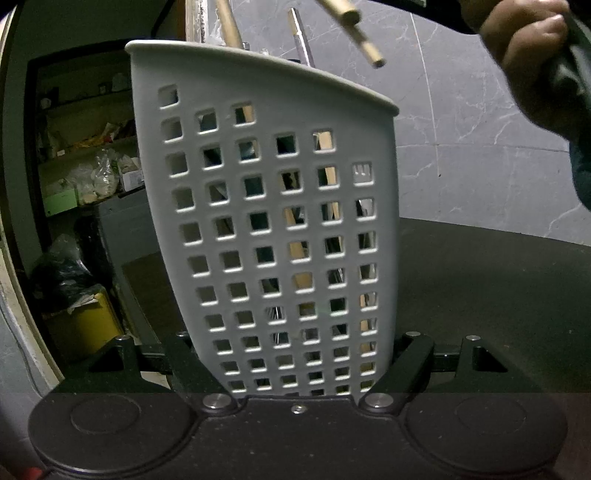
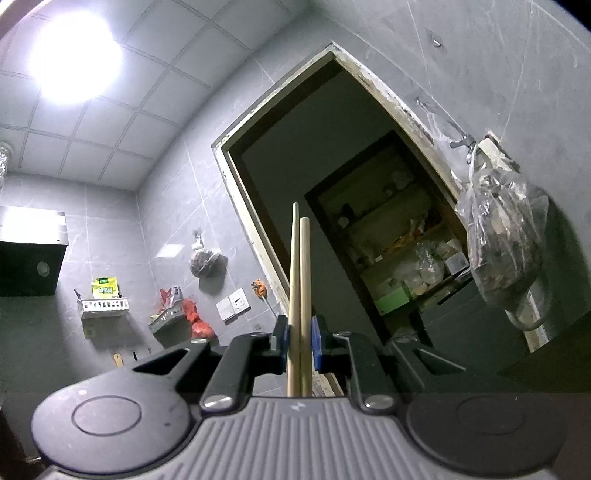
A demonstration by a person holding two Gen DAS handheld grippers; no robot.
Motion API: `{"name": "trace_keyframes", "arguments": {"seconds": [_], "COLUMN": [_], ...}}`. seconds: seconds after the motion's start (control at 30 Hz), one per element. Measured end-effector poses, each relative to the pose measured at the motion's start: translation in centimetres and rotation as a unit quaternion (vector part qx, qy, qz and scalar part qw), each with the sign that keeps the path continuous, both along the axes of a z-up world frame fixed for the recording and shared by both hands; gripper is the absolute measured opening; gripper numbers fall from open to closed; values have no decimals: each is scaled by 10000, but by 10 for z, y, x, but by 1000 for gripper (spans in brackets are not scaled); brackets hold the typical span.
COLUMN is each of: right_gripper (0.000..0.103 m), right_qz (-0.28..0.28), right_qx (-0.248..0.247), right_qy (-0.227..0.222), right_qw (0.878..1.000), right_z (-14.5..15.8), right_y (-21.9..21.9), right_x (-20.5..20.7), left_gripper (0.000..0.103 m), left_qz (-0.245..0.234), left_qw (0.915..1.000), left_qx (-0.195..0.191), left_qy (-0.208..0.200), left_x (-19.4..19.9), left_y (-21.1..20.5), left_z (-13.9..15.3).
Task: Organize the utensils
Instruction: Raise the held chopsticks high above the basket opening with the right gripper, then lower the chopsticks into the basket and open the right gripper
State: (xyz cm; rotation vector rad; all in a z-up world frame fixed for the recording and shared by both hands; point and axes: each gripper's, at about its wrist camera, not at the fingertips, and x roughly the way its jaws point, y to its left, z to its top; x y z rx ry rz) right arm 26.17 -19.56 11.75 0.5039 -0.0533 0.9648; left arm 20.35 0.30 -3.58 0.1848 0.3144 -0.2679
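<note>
Left claw [image 1: 295, 369]: closed on the holder [image 1: 266, 206], a grey perforated plastic caddy, gripped at its lower sides. Holder stands tilted, base at the claw, rim up and leaning right. It hangs over a dark surface [image 1: 498, 295]. Seen through the square holes: wooden and metal utensil parts, type unclear. Two handles stick out above the rim: one wooden [image 1: 229, 22], one metal [image 1: 301, 35].

Right claw [image 2: 300, 341]: narrow, blue pads [image 2: 317, 343] pressed on a pair of chopsticks [image 2: 300, 280]. Sticks lie side by side, run fwd along the claw axis, tips pointing up toward the doorway [image 2: 332, 155]. In the left wrist view the butt ends of the sticks [image 1: 354, 29] show above and right of the holder rim, not touching it; a hand [image 1: 524, 48] is at top right.

Bkgd, right wrist view: tiled wall, ceiling lamp [image 2: 74, 55], wall racks [image 2: 105, 306], a yellow-green pouch [image 2: 105, 288] w/ print too small to read, a wall socket [image 2: 234, 302], a plastic bag [image 2: 502, 236] hung on a tap. No legible text or brand anywhere; a small logo mark on the claw body is unreadable.
</note>
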Motion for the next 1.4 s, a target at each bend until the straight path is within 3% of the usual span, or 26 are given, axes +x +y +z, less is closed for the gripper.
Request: {"name": "trace_keyframes", "arguments": {"seconds": [0.57, 1.4], "right_gripper": [15, 15], "right_qz": [-319, -580], "right_qx": [-187, -563], "right_qy": [-144, -263], "right_qw": [9992, 9964], "right_z": [-38, -68], "right_y": [21, 22], "right_x": [-1, -24], "left_gripper": [79, 79], "left_qz": [4, 8], "left_qw": [10000, 10000], "left_qx": [16, 31], "left_qy": [-6, -4], "left_x": [1, 1], "left_y": [1, -1], "left_z": [-1, -1]}}
